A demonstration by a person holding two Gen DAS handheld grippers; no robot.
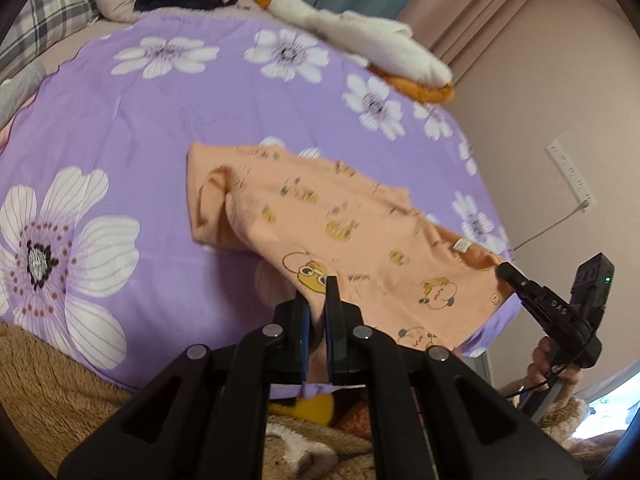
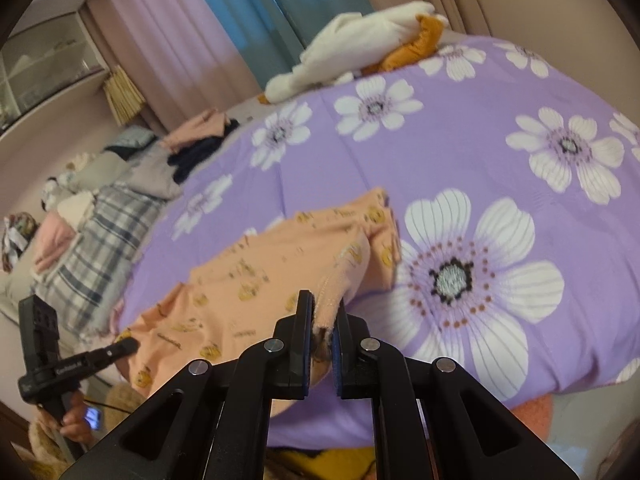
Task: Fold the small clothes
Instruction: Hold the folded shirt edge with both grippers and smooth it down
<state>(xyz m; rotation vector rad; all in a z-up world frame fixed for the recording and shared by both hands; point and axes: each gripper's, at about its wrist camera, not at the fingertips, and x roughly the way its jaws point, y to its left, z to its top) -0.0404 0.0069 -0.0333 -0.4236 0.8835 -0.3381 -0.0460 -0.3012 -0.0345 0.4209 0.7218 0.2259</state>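
Two grippers on one orange printed shirt [image 1: 340, 224], lifted at near edge above purple floral bedspread [image 1: 152, 128]. Left gripper [image 1: 316, 312] pinching hem fabric between blue pads. Right gripper [image 2: 325, 320] clamping opposite corner, cloth bunched in jaws. Shirt's far part resting on bedspread. White-and-orange plush toy [image 1: 360, 36] at bed's far edge; plaid pillow [image 2: 108, 232] beyond.

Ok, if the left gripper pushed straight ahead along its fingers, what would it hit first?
The left gripper is already shut on the orange shirt, so it meets more shirt first, then probably the purple floral bedspread beneath; depth is unclear.
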